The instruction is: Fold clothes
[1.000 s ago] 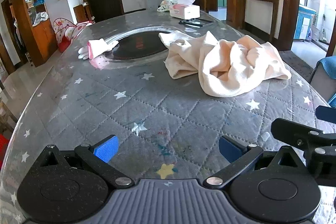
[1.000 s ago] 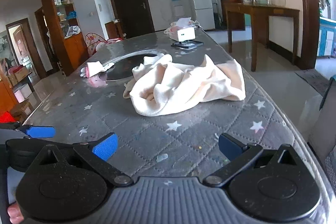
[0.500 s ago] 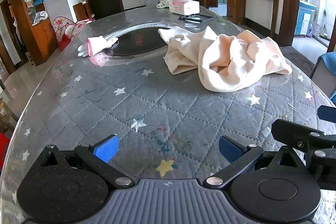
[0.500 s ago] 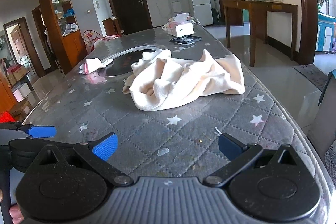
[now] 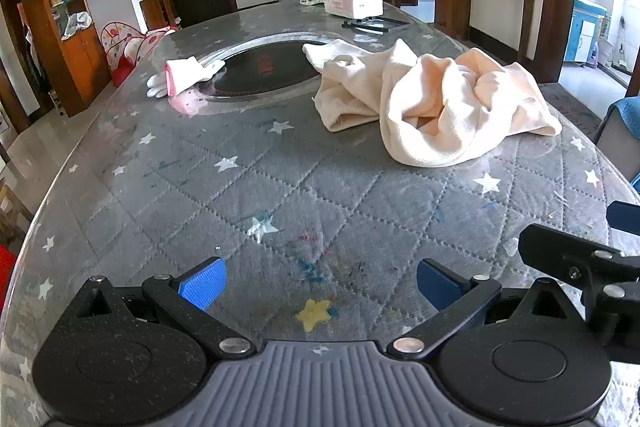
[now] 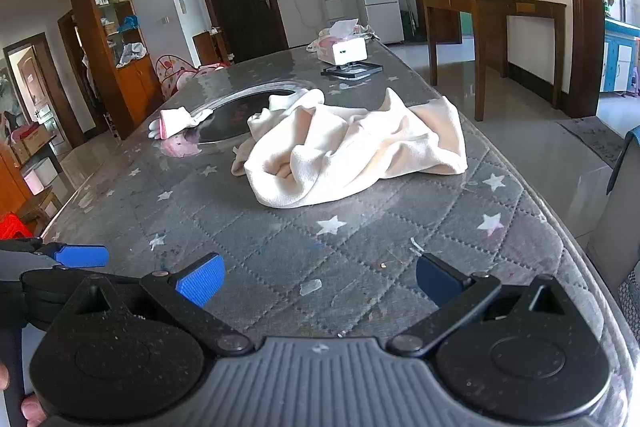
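Note:
A crumpled cream garment [image 5: 436,103] lies in a heap on the grey star-patterned table cover [image 5: 248,187], past the middle and toward the right. It also shows in the right wrist view [image 6: 352,147], ahead and slightly left. My left gripper [image 5: 320,283] is open and empty, low over the near part of the table, well short of the garment. My right gripper [image 6: 318,279] is open and empty, near the table's right edge, also short of the garment.
A white and pink glove [image 5: 182,77] lies by the dark round inset [image 5: 264,67]. A tissue box [image 5: 354,3] and a black flat item [image 5: 376,24] sit at the far end. The table's right edge [image 6: 560,227] drops to the floor. A wooden side table [image 6: 492,7] stands beyond.
Both grippers have edged slightly forward toward the garment, which looks a little larger. Both stay open. The garment has not moved.

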